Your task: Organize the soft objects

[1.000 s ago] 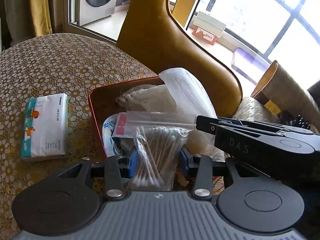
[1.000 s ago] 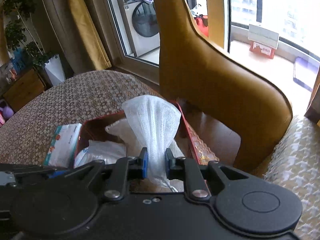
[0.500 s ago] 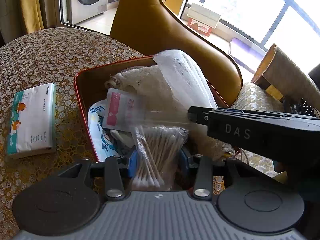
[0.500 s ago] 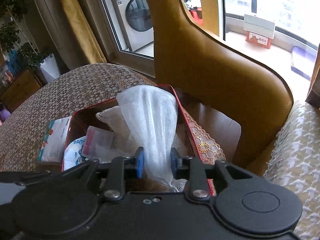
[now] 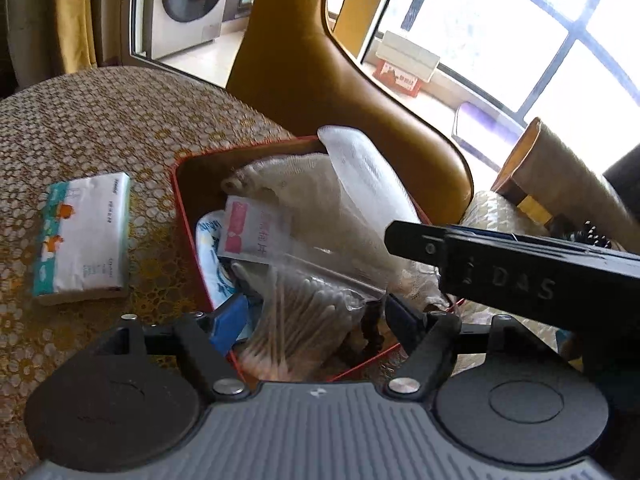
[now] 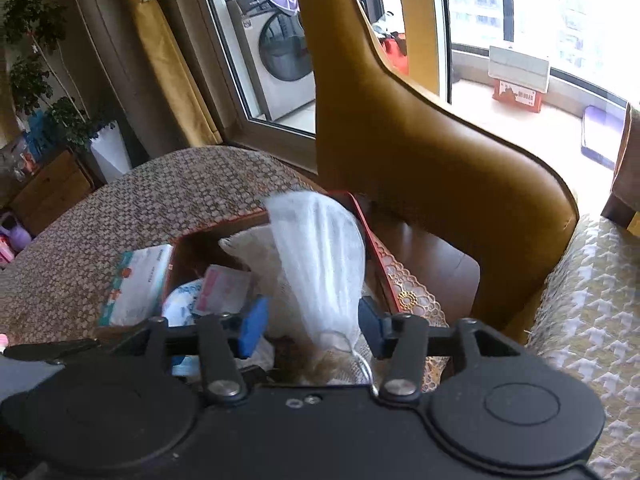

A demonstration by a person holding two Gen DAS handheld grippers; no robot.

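1. The red box (image 5: 188,216) stands on the worktop (image 5: 100,120), which carries a gold-patterned cover, close to the edge by the tan leather chair (image 5: 320,80).
2. The left hand-held gripper (image 5: 316,320) hangs over the near end of the box. Its jaws are opening; the blue pads stand clear on either side of the bag of cotton swabs (image 5: 296,320), which lies between them without being pressed.
3. The swab bag rests in the near part of the box, its pink-labelled top (image 5: 244,228) leaning toward the box's far end.
4. The right hand-held gripper (image 6: 312,328) is also over the box, and its jaws are opening. The white mesh cloth (image 6: 320,260) hangs between the pads; the right-side pad is just beside or touching its lower corner, and contact cannot be confirmed. The left-side pad is apart from it.
5. The mesh cloth stands up from the box and leans against its far right wall. A cream knitted cloth (image 5: 288,184) lies under and beside it.
6. A white and blue printed packet (image 5: 208,248) lies in the box along its left wall.
7. A tissue pack (image 5: 84,236) lies flat on the worktop, outside the box and to its left.
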